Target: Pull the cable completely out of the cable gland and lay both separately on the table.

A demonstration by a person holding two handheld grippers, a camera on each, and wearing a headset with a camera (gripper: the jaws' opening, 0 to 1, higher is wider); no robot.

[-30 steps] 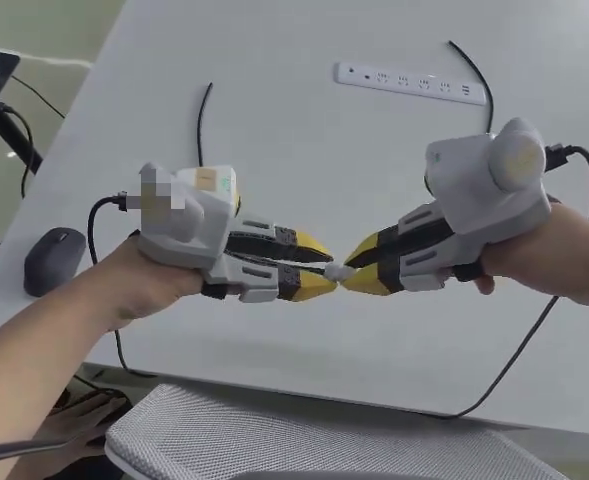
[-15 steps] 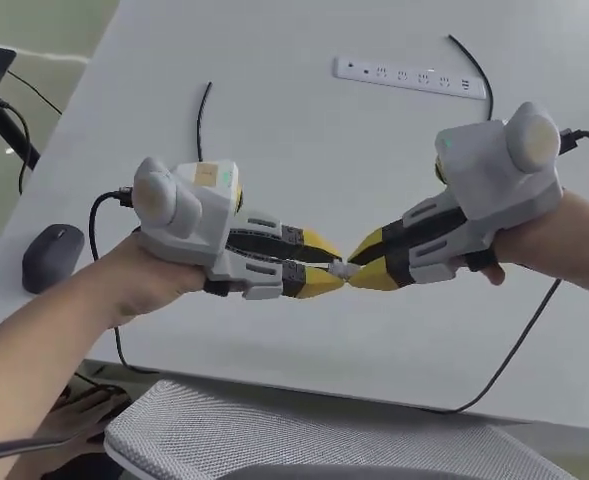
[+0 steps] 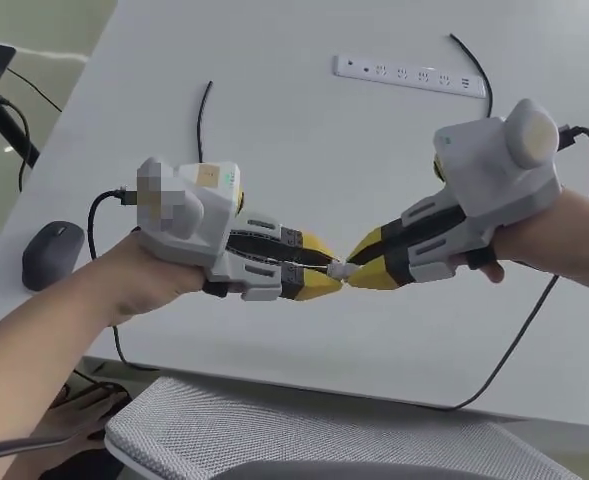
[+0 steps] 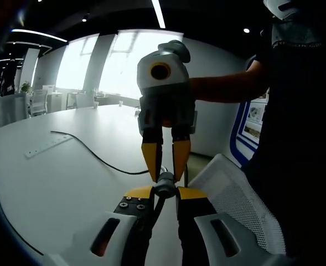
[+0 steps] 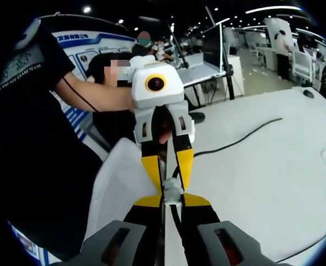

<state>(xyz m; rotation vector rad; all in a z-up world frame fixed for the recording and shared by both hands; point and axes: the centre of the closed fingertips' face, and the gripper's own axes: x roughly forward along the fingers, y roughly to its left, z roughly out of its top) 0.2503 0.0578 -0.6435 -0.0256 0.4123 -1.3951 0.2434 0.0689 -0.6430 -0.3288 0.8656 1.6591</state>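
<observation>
Both tools held in the air over the near edge of the white table (image 3: 274, 110), tips meeting nose to nose.

Left gripper (image 3: 331, 270): jaws drawn in on the small pale-grey cable gland (image 3: 341, 269). In its own view the gland (image 4: 164, 183) sits pinched between the yellow tips. The thin black cable (image 4: 158, 207) runs back from it between the jaws.

Right gripper (image 3: 357, 270): comes in from the opposite side, jaws likewise closed on the gland (image 5: 172, 191). A loop of the cable (image 5: 177, 215) lies between them. How far the cable is still seated in the gland, I cannot tell.

Gland and cable are off the table, carried between the two tools.

Edges: the table's front edge runs just below the hands. A grey mesh chair back (image 3: 304, 440) stands close against it.

Room: a broad bare stretch of tabletop lies behind the grippers. At its far side is a long white power strip (image 3: 409, 80). A loose black wire (image 3: 201, 125) lies to the left, and a dark grey mouse (image 3: 52, 258) sits near the left edge.
</observation>
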